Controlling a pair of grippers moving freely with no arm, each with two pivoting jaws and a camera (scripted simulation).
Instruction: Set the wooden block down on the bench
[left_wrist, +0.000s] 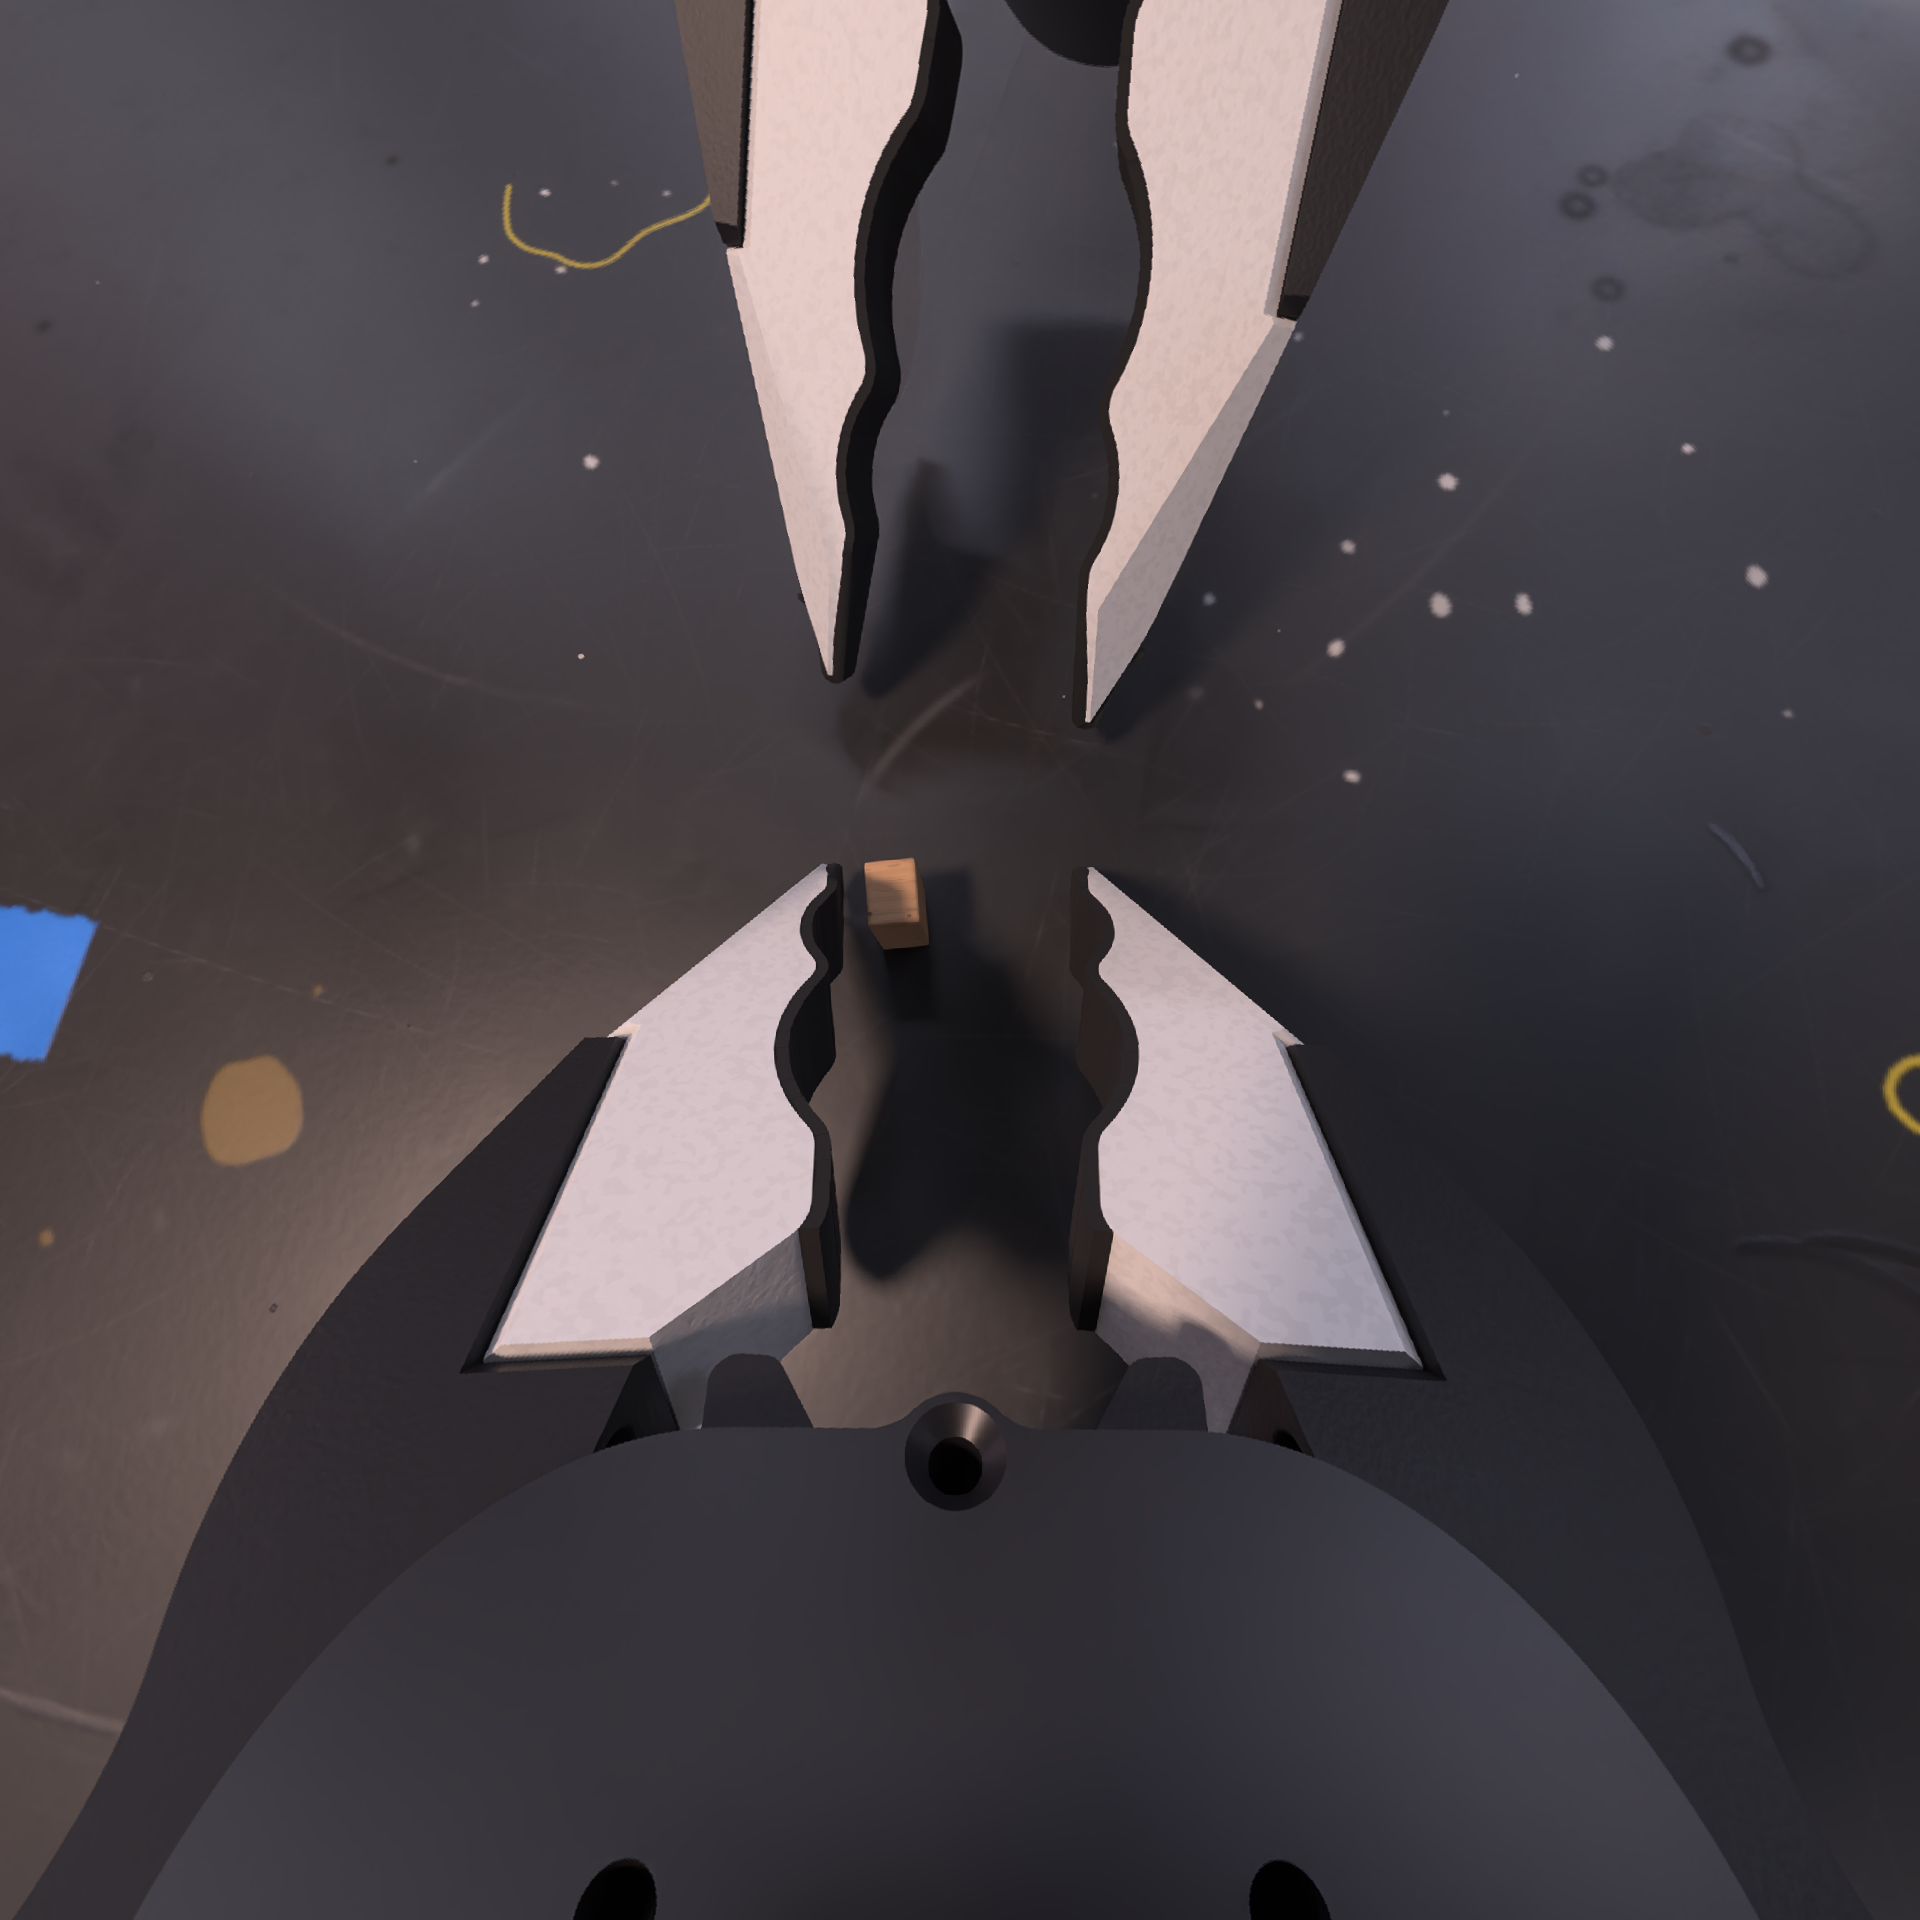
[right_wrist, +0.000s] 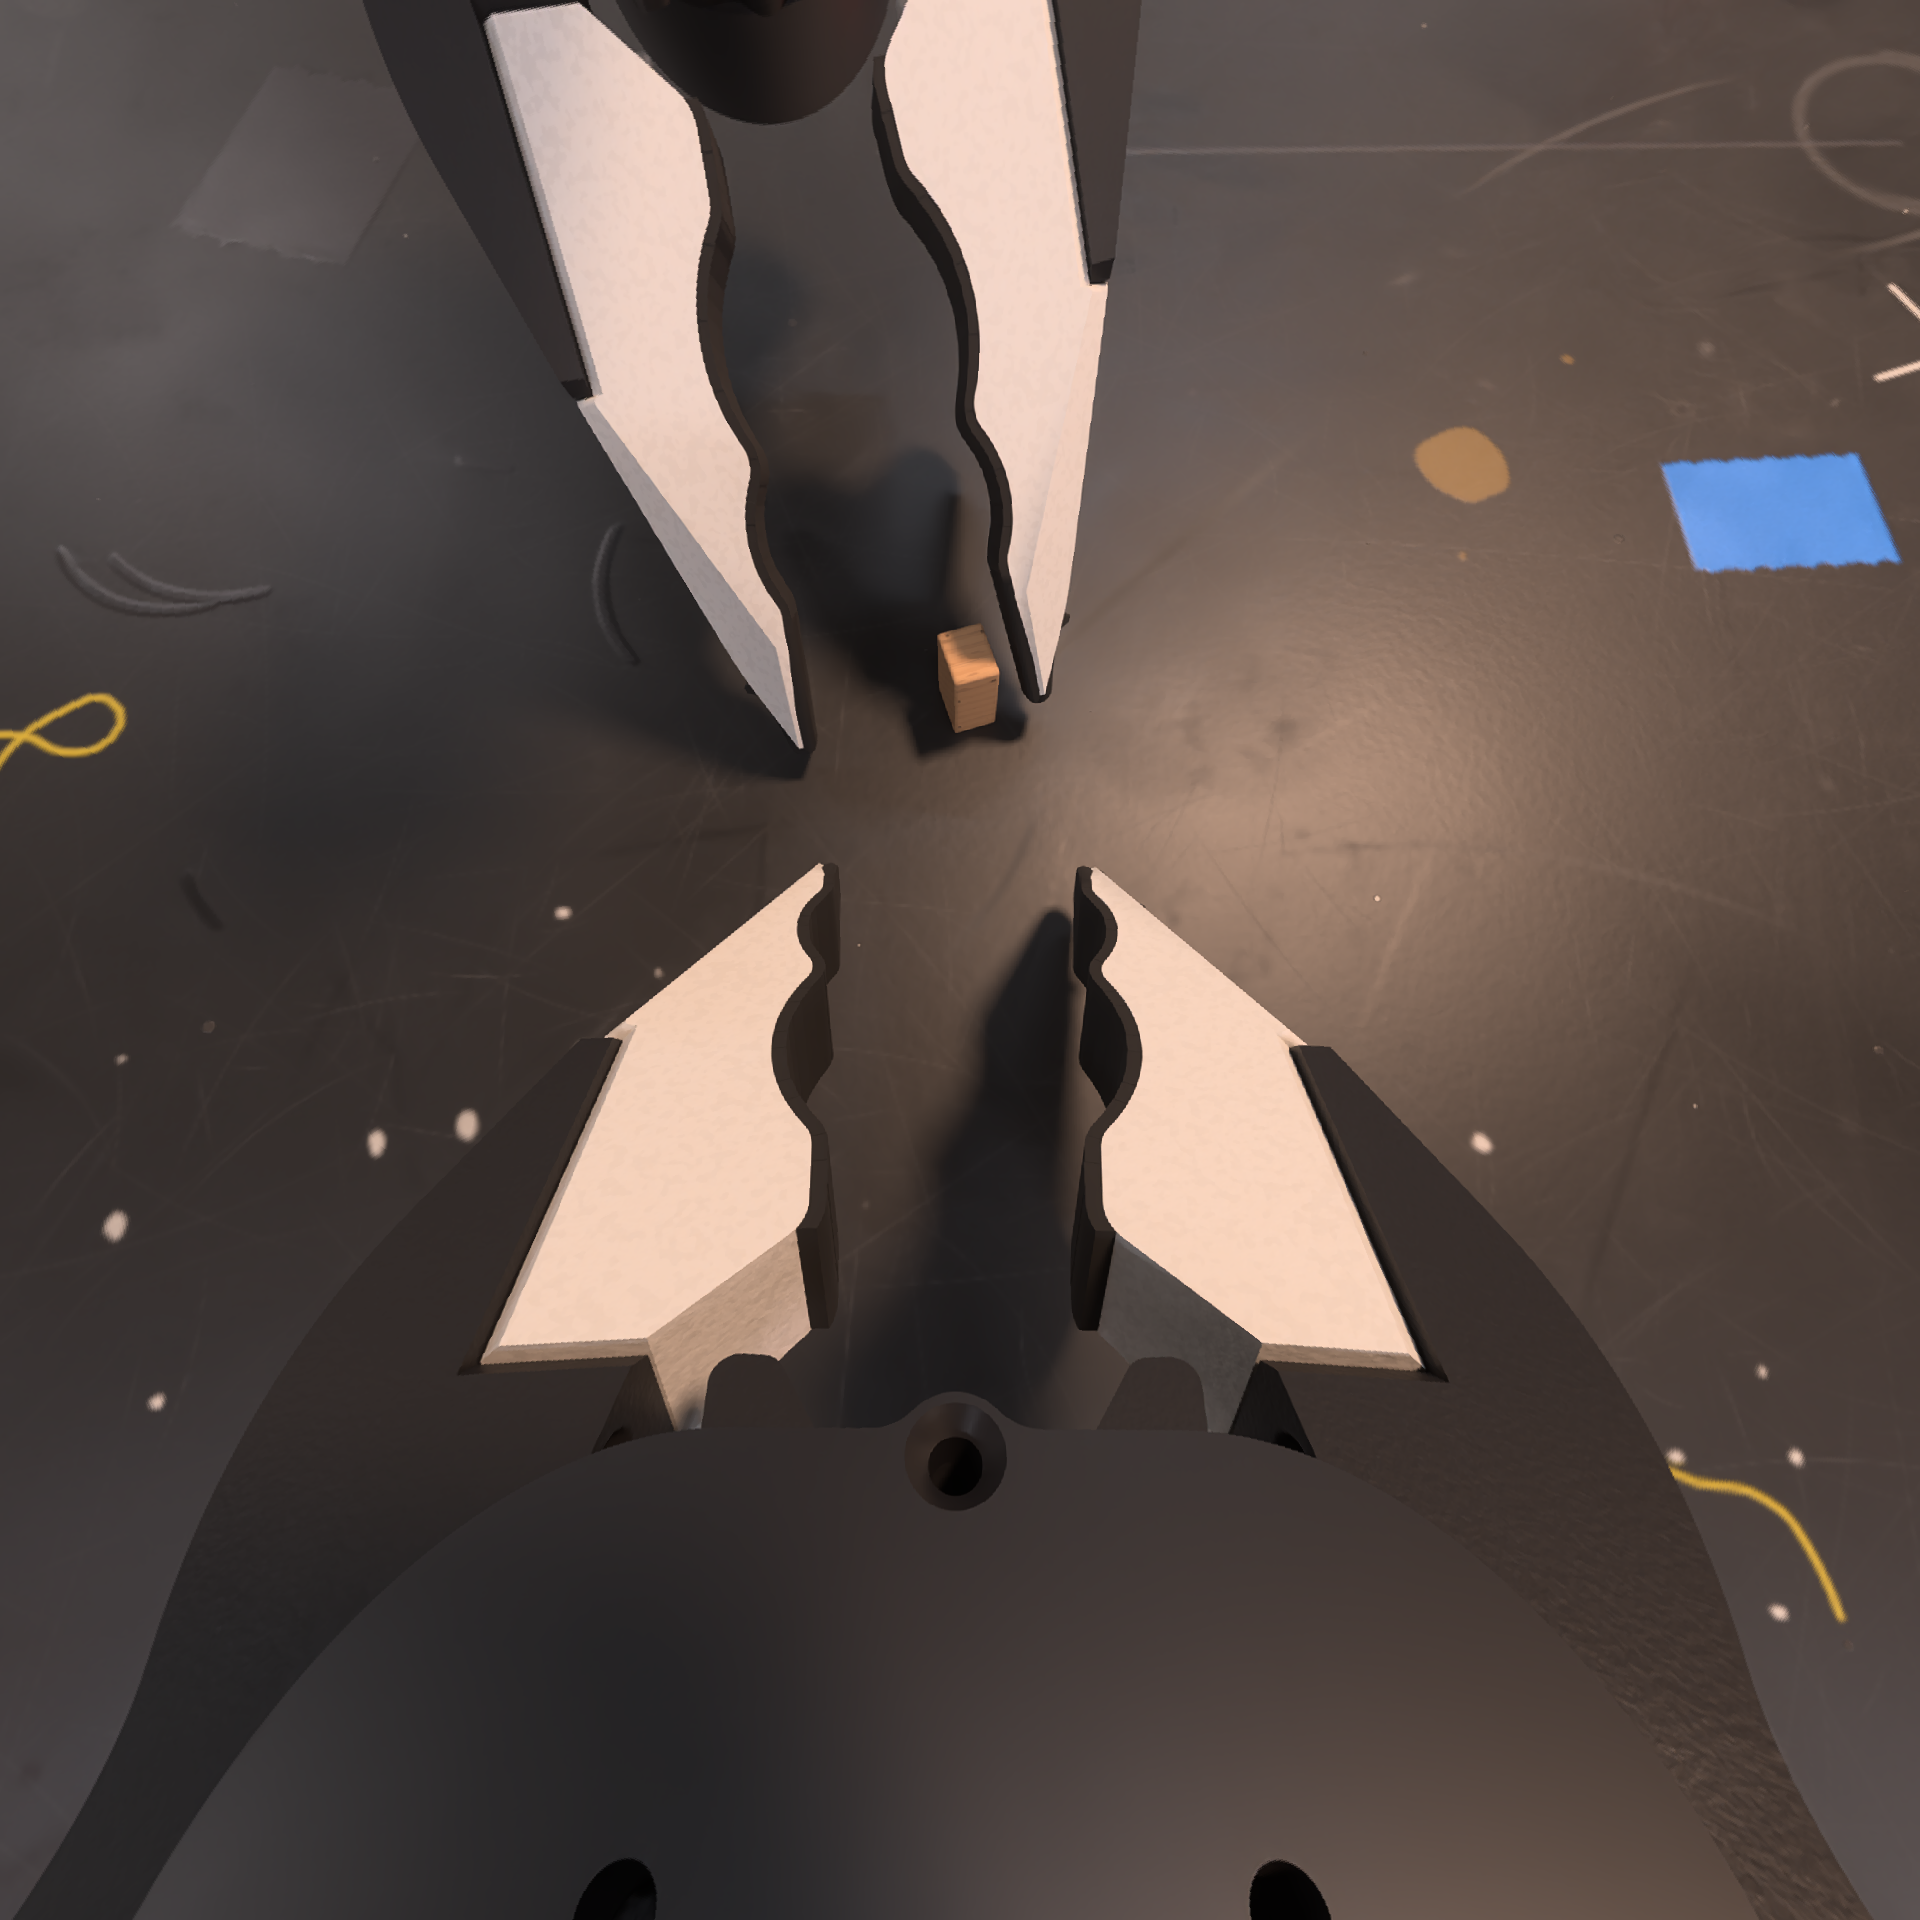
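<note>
A small wooden block (left_wrist: 896, 904) stands upright on the dark bench (left_wrist: 416, 675), with its shadow at its base. My left gripper (left_wrist: 958, 873) is open, and the block is between its fingertips, close to the left one and not clamped. My right gripper (right_wrist: 956, 873) is open and empty, facing the left gripper tip to tip. In the right wrist view the block (right_wrist: 966, 677) stands on the bench (right_wrist: 1351, 831) just beside one fingertip of the left gripper (right_wrist: 916, 717). The right gripper (left_wrist: 961, 696) also shows at the top of the left wrist view.
A blue tape patch (left_wrist: 36, 982) (right_wrist: 1782, 511) and a tan spot (left_wrist: 249, 1107) (right_wrist: 1460, 464) mark the bench to one side. Yellow string pieces (left_wrist: 592, 244) (right_wrist: 73, 727) lie flat. The bench bears white specks and scratches.
</note>
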